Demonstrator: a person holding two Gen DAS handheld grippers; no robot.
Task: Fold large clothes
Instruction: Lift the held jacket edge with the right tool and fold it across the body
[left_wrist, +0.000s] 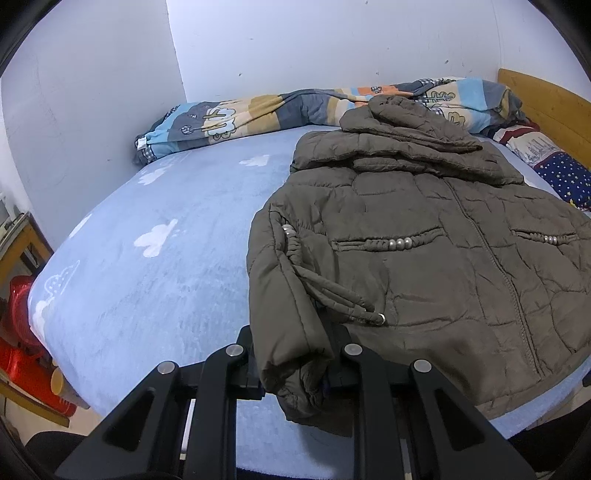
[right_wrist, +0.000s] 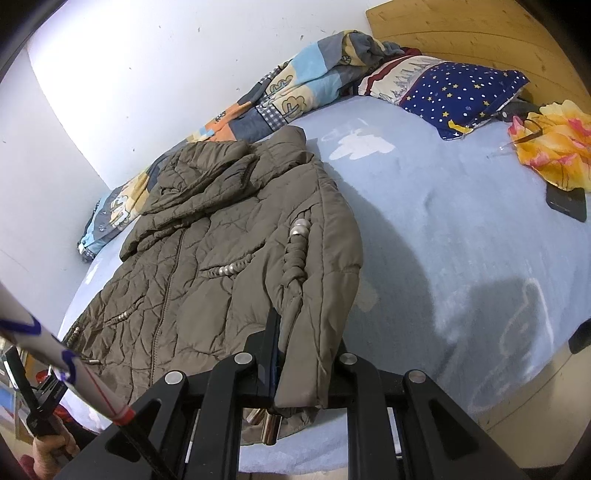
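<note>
One olive quilted jacket (left_wrist: 424, 266) lay on one bed (left_wrist: 155, 258) w/ a light-blue cloud-print sheet. Two black claws were in the shots, left claw (left_wrist: 295, 354) and right claw (right_wrist: 306, 350), approx. one per sleeve cuff. One rolled patchwork quilt (left_wrist: 258, 110) sat along the wall, plus one star-print pillow (right_wrist: 461, 96), one yellow floral cloth (right_wrist: 557, 144) and one dark phone (right_wrist: 567, 203). One wooden headboard (right_wrist: 461, 33).

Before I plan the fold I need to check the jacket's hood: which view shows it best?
The left wrist view: the hood lies flat and nearly whole across the top of the jacket. The right wrist view shows the hood from the side, foreshortened and bunched, so its outline is harder to read.
</note>
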